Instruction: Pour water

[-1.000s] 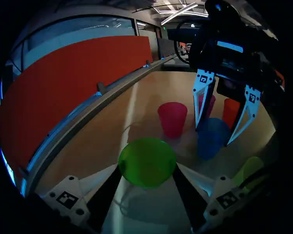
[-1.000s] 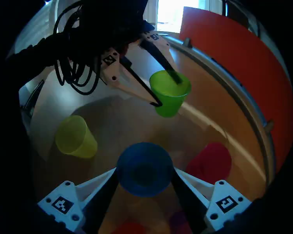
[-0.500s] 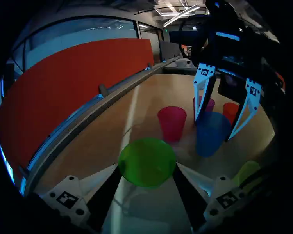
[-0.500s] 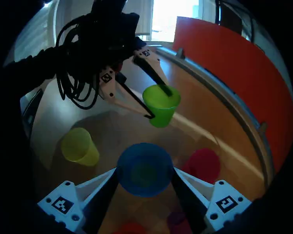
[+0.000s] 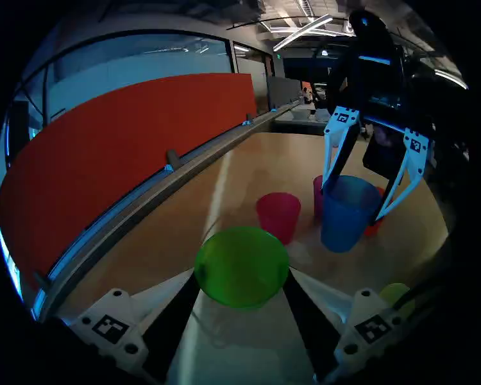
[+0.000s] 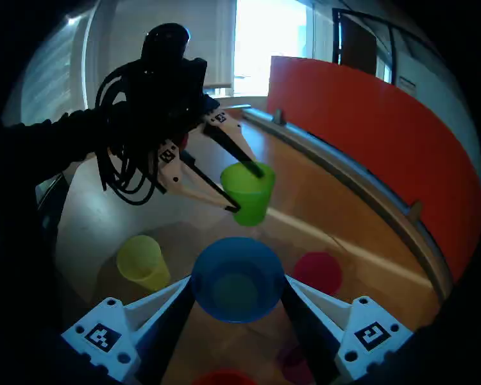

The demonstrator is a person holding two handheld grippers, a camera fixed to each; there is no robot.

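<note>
Left gripper [image 5: 242, 271]: clamped on a translucent green plastic cup [image 5: 242, 266], one finger on each side. The cup's upright, mouth open to the left gripper view.
Right gripper [image 6: 238, 279]: same deal, both fingers pressed on a translucent blue plastic cup [image 6: 237, 279], also upright.
Height: both cups look held up off the light wooden table [image 5: 266, 160], not sitting on it.
Where they are to each other: facing each other across the table, apart, not touching. Neither is tipped.
Water: honestly can't tell if there's any in either cup, the insides are too dim.
Other cups on the table: a pink plastic cup [image 5: 279, 215] between the two held ones, a yellow plastic cup [image 6: 143, 262] off to the side, a purple cup [image 5: 317, 192] and a reddish-orange cup [image 5: 372, 228] mostly tucked behind the blue one.
Background: a long orange divider panel [image 5: 112, 147] runs along the table edge.
Extras: a bundle of black cables [image 6: 122, 173] hangs off the left gripper in the right gripper view.
</note>
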